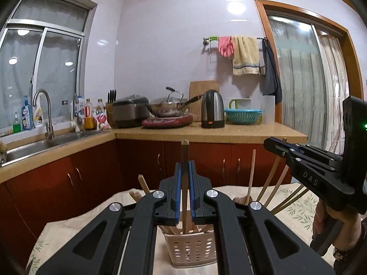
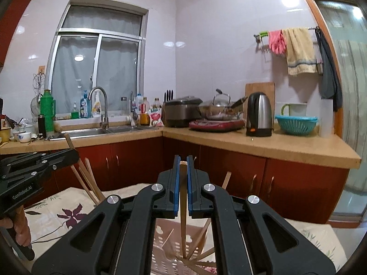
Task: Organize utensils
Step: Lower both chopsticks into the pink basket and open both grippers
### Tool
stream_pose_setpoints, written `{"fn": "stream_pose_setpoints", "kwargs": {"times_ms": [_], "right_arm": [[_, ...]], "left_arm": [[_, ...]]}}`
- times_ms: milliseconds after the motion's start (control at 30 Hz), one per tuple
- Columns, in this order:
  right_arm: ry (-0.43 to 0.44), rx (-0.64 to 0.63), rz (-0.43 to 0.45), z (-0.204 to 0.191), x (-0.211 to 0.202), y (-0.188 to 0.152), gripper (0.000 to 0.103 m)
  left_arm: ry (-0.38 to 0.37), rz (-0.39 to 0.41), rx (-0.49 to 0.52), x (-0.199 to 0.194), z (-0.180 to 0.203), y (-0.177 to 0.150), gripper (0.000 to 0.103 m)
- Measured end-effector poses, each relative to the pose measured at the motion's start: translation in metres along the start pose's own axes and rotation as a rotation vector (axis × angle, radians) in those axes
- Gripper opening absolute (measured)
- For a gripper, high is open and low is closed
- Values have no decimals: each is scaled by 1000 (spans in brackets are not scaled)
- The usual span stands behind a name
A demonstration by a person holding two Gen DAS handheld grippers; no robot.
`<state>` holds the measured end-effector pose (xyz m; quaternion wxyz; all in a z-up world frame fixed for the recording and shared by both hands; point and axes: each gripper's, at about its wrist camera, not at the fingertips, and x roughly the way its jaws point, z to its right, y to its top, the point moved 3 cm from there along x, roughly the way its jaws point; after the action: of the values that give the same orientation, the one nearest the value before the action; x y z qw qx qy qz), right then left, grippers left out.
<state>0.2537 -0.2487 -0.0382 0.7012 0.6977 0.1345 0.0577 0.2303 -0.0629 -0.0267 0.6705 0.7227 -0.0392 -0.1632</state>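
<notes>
My left claw (image 1: 184, 178) clamps one upright chopstick (image 1: 184, 160) above the perforated basket (image 1: 190, 247); my right claw (image 2: 182, 178) pinches another chopstick (image 2: 182, 197).

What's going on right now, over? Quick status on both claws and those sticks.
Left gripper shut on a chopstick. Right gripper shut on another chopstick. Both sticks upright over perforated holder with other chopsticks inside. Nothing blocking.
</notes>
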Motion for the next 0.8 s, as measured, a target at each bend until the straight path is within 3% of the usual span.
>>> {"fn": "stream_pose_setpoints", "kwargs": {"times_ms": [267,433,467,533,567,600,800], "right_arm": [[-6,1,-28,-5,6,-12,7],[-13,5,-35,-6,4,-13,23],[-14,5,-36,-7,3,-13,24],[-20,5,-32,-9,1,-13,31],[-22,5,-32,-9,0,-12,33],[-27,5,-29,-10,-2,-12,41],[-49,-12,-9,-14,-15,-10,60]], "left_arm": [[-7,-48,-5,10,0,-13,7],[-5,-66,-14,12,-3,-19,10],[-2,-69,-14,12,-2,-20,12],[7,-70,-17,11,-3,-20,33],[10,-70,-22,10,-3,-20,37],[12,-67,-29,9,-4,-20,43],[19,-48,-2,1,4,-19,64]]}}
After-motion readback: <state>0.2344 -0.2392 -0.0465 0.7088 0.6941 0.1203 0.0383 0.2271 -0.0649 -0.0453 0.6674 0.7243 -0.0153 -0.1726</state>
